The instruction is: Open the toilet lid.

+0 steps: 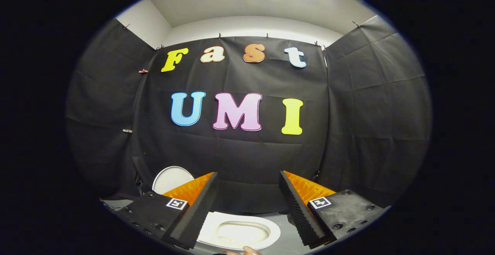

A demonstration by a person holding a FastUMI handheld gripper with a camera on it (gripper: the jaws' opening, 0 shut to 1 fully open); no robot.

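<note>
A white toilet seat ring [241, 232] with its oval bowl opening lies low between my fingers, on a grey surface. The white toilet lid [170, 177] stands raised beyond and to the left of my left finger, its rounded top showing against the black cloth wall. My gripper [247, 174] is open, its fingers spread wide with nothing between them, above the seat and touching neither seat nor lid. The left finger [197, 204] hides the lid's lower part and the seat's left edge.
Black cloth walls [371, 112] close in the booth on the back, left and right. A person's fingertips [250, 251] show just below the seat's near rim. Grey floor [288, 239] lies to the right of the seat.
</note>
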